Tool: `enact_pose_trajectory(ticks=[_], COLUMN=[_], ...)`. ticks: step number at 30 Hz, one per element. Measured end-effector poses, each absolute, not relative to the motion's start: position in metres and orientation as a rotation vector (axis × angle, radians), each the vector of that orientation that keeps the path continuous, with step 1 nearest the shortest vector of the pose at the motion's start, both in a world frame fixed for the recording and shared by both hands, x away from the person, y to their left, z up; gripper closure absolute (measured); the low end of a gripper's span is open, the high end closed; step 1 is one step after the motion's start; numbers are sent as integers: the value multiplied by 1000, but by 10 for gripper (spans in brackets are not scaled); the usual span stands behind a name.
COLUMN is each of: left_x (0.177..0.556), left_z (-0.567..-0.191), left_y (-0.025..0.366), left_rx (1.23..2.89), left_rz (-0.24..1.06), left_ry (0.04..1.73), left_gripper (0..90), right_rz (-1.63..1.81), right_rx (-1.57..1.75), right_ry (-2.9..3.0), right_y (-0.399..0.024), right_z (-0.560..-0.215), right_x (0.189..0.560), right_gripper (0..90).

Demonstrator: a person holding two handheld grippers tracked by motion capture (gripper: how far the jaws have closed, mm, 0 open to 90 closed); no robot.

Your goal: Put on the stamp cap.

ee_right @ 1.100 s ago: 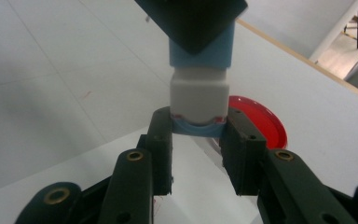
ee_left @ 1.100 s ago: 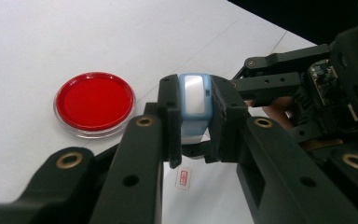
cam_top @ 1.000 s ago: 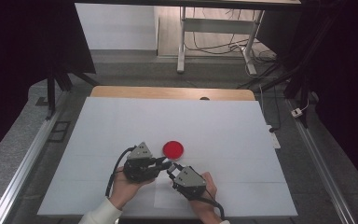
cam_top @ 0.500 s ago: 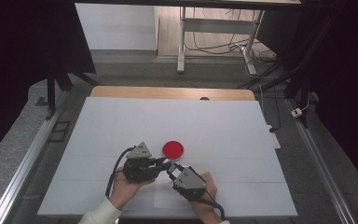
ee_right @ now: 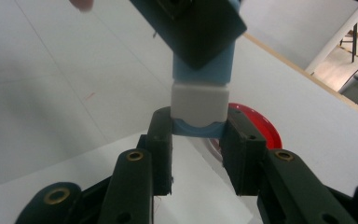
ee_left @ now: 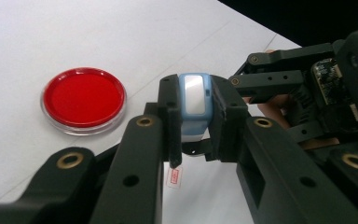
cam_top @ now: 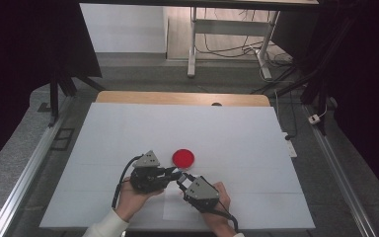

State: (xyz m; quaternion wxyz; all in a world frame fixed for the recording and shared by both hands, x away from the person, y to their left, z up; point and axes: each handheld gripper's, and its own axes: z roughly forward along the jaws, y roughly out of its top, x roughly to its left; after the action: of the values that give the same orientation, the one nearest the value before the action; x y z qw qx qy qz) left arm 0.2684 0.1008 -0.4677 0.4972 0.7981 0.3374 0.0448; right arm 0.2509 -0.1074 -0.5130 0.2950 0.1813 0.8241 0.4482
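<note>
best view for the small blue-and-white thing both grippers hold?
Left gripper view: the blue-and-white object sits sharp and near between its jaws. Right gripper view shows its white end, partly blocked. High view shows just a speck.

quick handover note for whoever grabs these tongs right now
Left tongs: shut on one end of the blue item.
Right tongs: shut on its other, white-capped end.
Item is held between both tongs above the white table, near the person's edge. Red dish sits just beyond, apart from the tongs.
Done: both grips set.
Left: probably pulling the cap off; it still looks joined.
</note>
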Motion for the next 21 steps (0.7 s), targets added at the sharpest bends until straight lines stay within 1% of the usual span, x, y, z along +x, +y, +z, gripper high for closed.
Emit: enact_pose_trajectory(ticks=[5, 9, 15, 21], left_x=[268, 268, 267, 267], left_z=[-468, -467, -464, -462], left_y=[100, 101, 107, 111], left_rx=[1945, 1944, 1932, 1931], left_rz=[122, 126, 145, 156], left_ry=[807, 803, 810, 811], left_gripper=[758, 759, 758, 758], right_rz=[1194, 1196, 1205, 1217], right_rx=[490, 532, 550, 583], right_ry=[2232, 2285, 2334, 2359], right_y=[-108, -111, -122, -145], right_z=[-513, -515, -515, -512], right_x=[254, 261, 265, 270], right_gripper=[634, 557, 494, 481])
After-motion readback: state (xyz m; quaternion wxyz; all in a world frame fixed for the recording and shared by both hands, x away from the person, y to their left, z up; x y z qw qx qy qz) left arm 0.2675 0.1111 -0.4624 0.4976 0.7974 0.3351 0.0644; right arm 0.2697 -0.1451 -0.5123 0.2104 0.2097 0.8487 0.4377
